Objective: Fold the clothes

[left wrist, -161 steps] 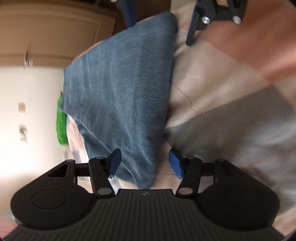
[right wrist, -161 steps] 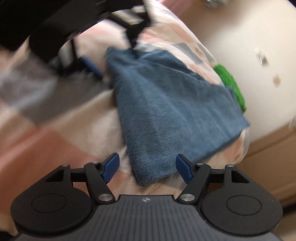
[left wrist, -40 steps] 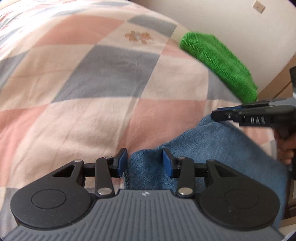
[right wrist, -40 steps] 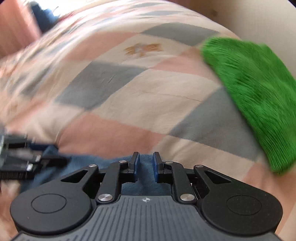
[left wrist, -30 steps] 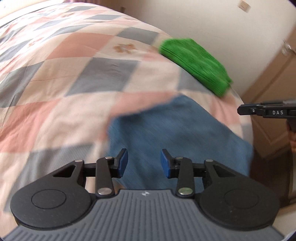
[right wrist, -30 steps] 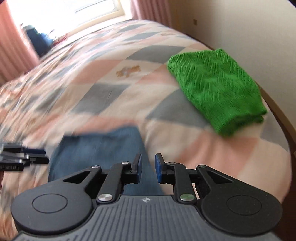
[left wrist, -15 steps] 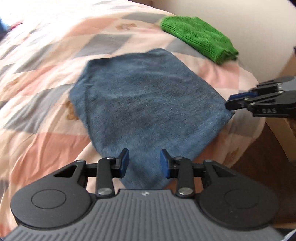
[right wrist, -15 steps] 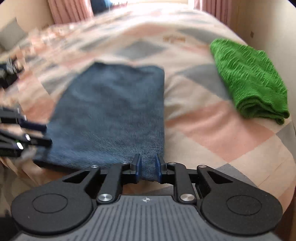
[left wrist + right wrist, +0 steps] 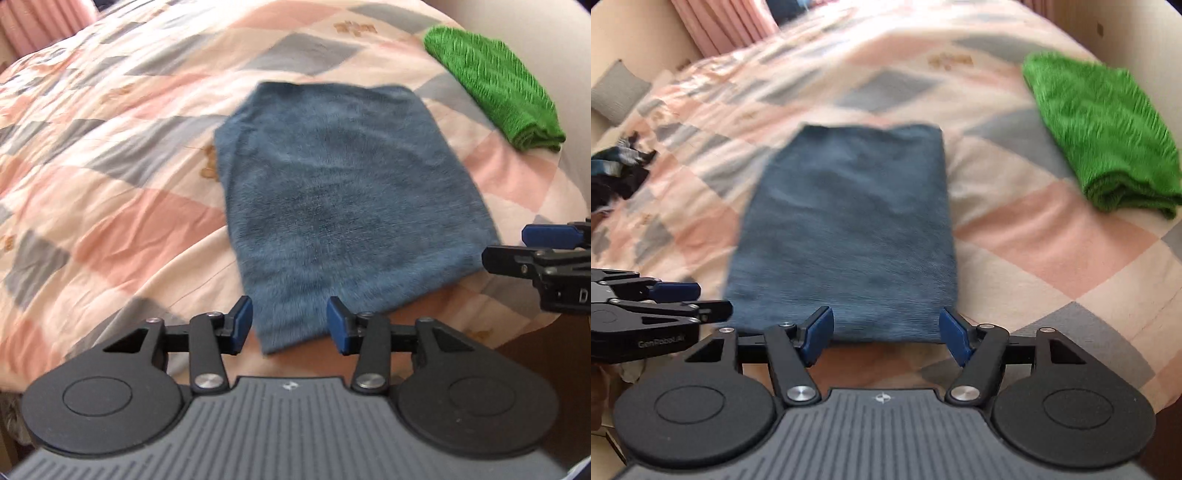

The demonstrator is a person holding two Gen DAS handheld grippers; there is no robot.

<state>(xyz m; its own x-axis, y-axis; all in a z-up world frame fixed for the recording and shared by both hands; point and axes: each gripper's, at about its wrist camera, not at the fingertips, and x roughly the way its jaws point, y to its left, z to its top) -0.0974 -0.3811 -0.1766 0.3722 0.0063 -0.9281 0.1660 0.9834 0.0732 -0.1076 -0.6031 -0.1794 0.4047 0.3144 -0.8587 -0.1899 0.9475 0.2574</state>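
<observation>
While both tools gape | blue cloth (image 9: 347,206) flat | dark clothes (image 9: 617,173) only right view

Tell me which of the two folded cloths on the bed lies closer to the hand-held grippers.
The blue cloth: its near edge lies just ahead of both open hand-held grippers. The green cloth sits farther off to the right, near the bed's edge.

- quilt (image 9: 1052,236), checked pink, grey and cream, covers the bed;
- pink curtains (image 9: 727,22) at the far end;
- grey cushion (image 9: 617,90) far left;
- pale wall (image 9: 546,33) at right
</observation>
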